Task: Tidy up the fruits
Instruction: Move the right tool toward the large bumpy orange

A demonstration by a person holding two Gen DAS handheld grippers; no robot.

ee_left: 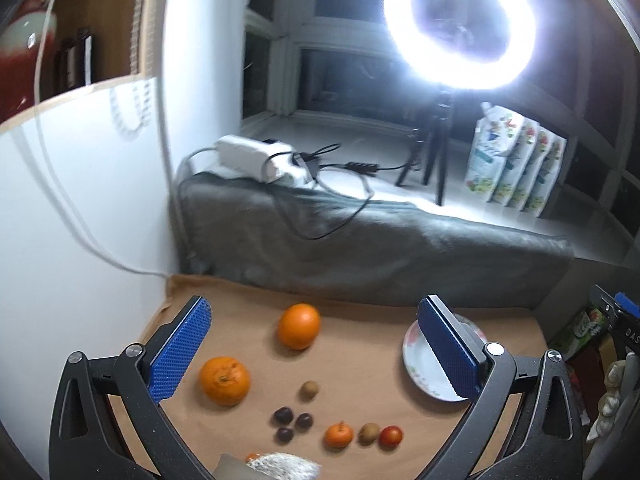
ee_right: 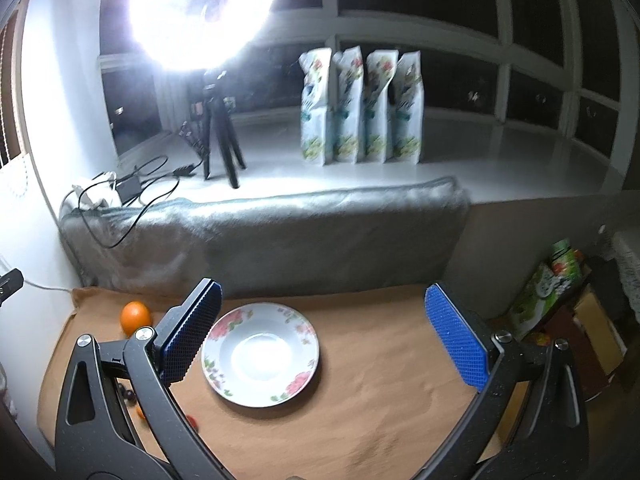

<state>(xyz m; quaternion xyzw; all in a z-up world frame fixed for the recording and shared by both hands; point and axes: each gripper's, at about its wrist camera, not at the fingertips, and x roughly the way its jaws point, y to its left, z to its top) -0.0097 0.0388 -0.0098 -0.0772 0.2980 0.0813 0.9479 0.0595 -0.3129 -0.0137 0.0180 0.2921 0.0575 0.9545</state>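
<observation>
Fruit lies scattered over the tan bench (ee_left: pixel 360 380), none of it on the flowered plate (ee_right: pixel 261 354), whose centre is bare and glaring under the ring light (ee_left: pixel 460 26). In the left wrist view, the far orange (ee_left: pixel 299 326) sits toward the grey blanket (ee_left: pixel 360 248), the near orange (ee_left: pixel 225 381) just beside the left claw's blue pad, and nearer the camera lie three dark grapes (ee_left: pixel 292 424), a mandarin (ee_left: pixel 339 435), two small kiwis (one (ee_left: pixel 309 389) apart, the other (ee_left: pixel 368 433) touching a red tomato (ee_left: pixel 391 437)). The left claw (ee_left: pixel 316 354) hangs released, fingers spread wide above the fruit, grasping nothing. The right claw (ee_right: pixel 322 334) is likewise released and spread, with the plate between its fingers, nearer the left pad.
</observation>
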